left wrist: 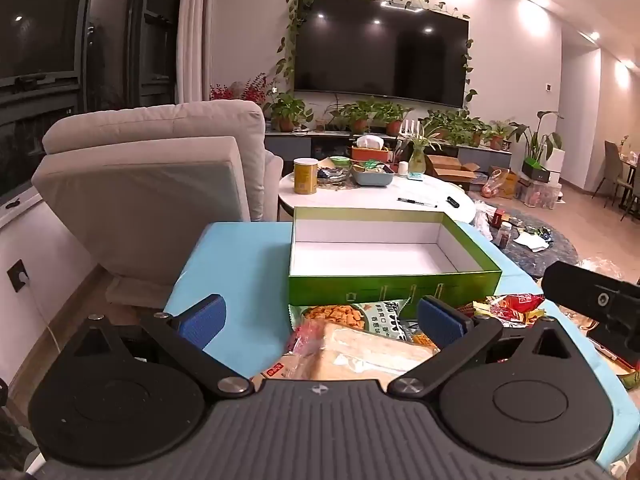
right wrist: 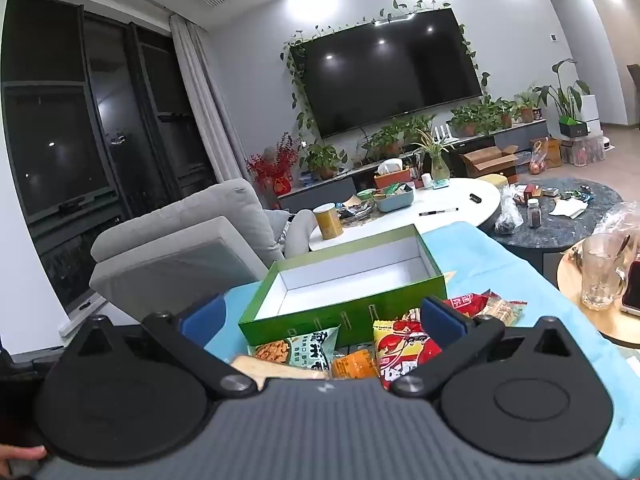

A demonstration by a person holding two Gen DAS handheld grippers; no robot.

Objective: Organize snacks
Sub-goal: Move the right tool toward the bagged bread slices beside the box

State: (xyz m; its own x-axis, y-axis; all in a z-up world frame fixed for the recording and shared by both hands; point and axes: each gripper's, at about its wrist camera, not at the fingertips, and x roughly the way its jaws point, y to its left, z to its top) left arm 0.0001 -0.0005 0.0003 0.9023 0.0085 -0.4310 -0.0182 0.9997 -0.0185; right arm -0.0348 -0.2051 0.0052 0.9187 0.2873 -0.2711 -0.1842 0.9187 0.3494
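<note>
Snack packets (left wrist: 360, 344) lie between both wide-spread tools (left (left wrist: 322, 322), right (right wrist: 322, 322)), before the green box (left wrist: 394, 252).

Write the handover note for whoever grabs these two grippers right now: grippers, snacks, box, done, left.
Left gripper: open, holding nothing, above the clear-wrapped pastry pack.
Right gripper: open, holding nothing, above the snack pile.
Green box: lid off, nothing inside, on the blue table cover, just behind the snacks.
Snacks in front of the box: green cracker bag, orange packet, red cartoon bag, more red packets to the right.
Done: nothing boxed yet.
Left: every snack still needs to go into the box.
</note>
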